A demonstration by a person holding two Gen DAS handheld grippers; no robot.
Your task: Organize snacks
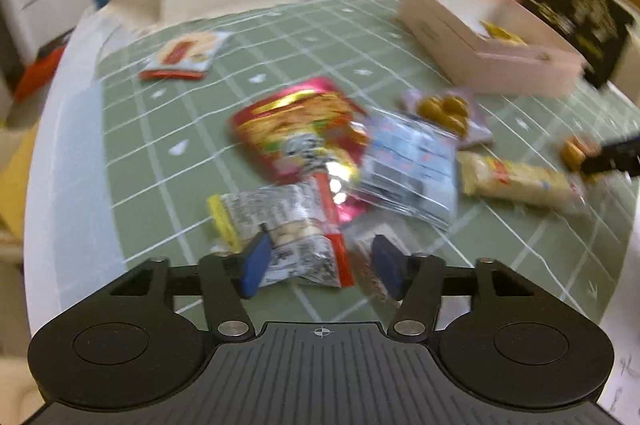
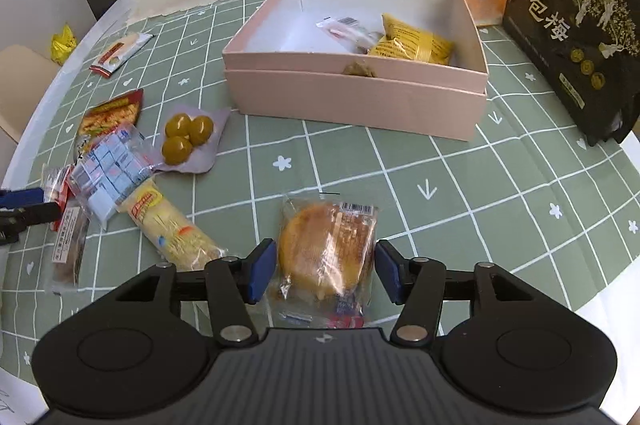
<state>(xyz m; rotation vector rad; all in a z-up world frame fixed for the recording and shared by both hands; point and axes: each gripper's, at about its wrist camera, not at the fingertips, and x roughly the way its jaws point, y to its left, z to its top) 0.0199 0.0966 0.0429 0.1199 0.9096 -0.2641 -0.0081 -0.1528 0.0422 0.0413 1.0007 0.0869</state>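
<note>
The right claw (image 2: 325, 273) stands released around a clear-wrapped round golden bun (image 2: 326, 257) at lower centre, its blue pads just beside the wrapper. The left claw (image 1: 320, 265) is released over a silvery snack packet with red edge (image 1: 296, 245). The open pink cardboard box (image 2: 356, 97), upper centre on the green-checked table (image 2: 460, 193), holds a yellow packet (image 2: 412, 43).

Both wrist views angled down, close over shared snack pile (image 1: 408, 161)
</note>
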